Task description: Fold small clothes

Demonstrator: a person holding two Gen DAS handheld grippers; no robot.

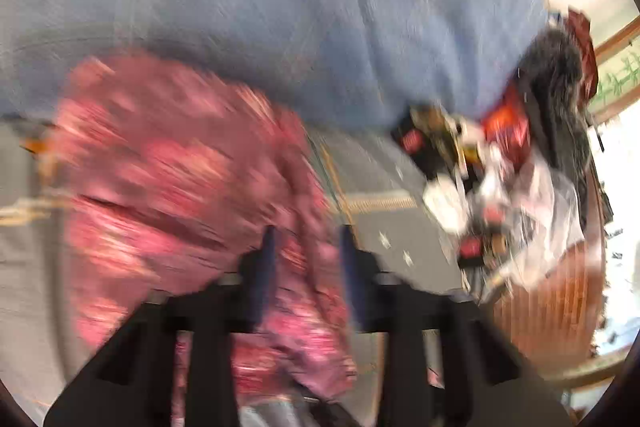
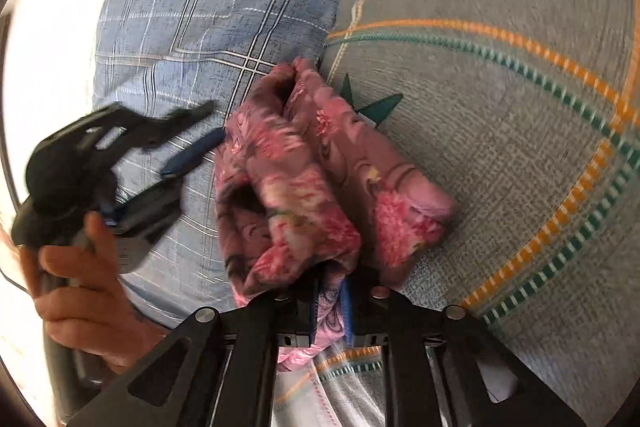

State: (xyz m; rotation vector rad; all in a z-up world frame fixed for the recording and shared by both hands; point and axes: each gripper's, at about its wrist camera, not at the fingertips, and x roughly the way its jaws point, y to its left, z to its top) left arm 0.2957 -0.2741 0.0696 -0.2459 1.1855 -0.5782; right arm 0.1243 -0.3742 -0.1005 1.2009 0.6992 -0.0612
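The pink floral fabric garment (image 2: 320, 183), folded into a thick bundle, lies on the grey woven bedcover with orange and teal dashed lines (image 2: 500, 131), its far edge against the blue plaid pillow (image 2: 208, 27). The right gripper (image 2: 332, 307) is at the garment's near edge, its blue-padded jaws drawn close together and pinching a fold of the pink cloth between them.

The left gripper (image 2: 192, 131), seen from the right wrist view, sits just left of the garment over the blue plaid pillow, held by a bare hand (image 2: 76, 275); its jaws stand apart, and one blue pad tip (image 2: 196, 153) is just beside the garment's left edge. In the left wrist view (heavily blurred) the left gripper (image 1: 308, 251) shows its two fingers spread, with the garment (image 1: 180, 179) lying between and beyond them, not pinched.

To the right of the garment in that view, a heap of clear plastic bags and red-and-black packets (image 1: 500, 187) rests on the bedcover (image 1: 400, 227).
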